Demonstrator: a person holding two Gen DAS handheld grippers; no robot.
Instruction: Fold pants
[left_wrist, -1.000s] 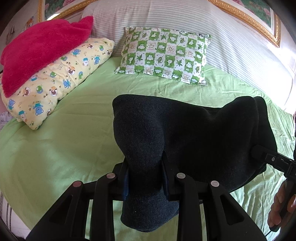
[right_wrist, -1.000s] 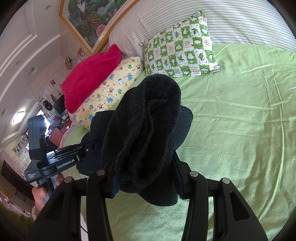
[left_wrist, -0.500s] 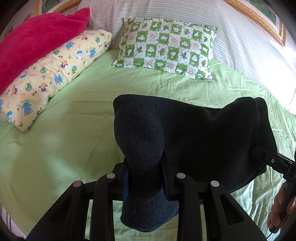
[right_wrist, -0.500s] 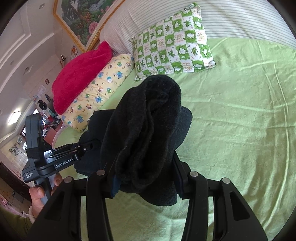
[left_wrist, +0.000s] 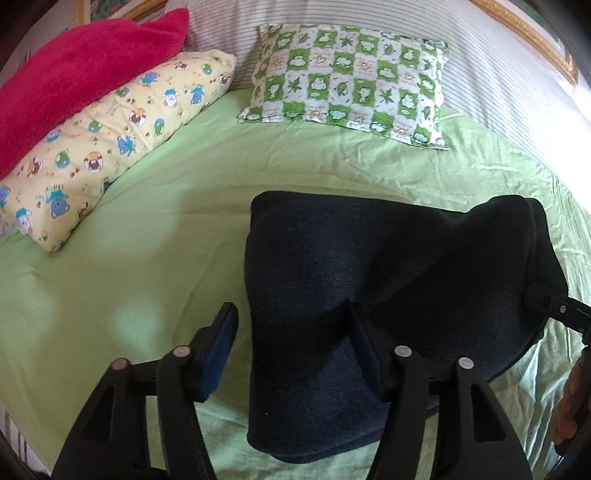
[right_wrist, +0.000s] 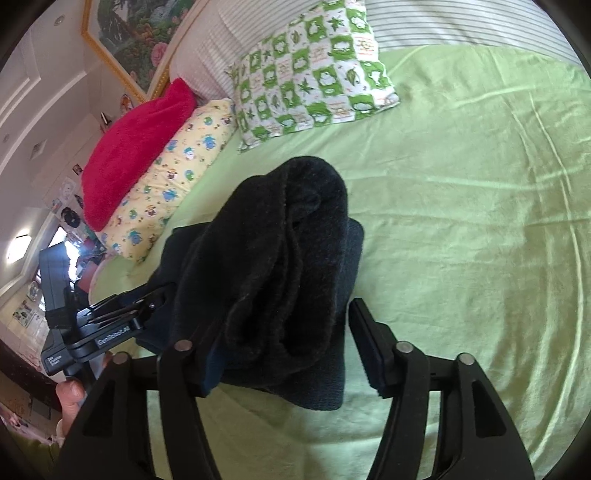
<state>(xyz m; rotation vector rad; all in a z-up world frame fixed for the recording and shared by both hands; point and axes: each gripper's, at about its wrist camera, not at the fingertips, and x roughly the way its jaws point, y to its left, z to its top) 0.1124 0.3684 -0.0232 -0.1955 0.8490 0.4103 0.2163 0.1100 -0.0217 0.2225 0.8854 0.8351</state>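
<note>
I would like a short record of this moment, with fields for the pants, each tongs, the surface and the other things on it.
pants: dark pants, folded into a bundle, lying on the sheet
left tongs: left tongs open, one finger on each side of the near pants end
right tongs: right tongs open, bundle between the fingers, no longer squeezed
surface: green sheet on a bed
other things: green checked pillow, yellow pillow, red blanket on top of it
</note>
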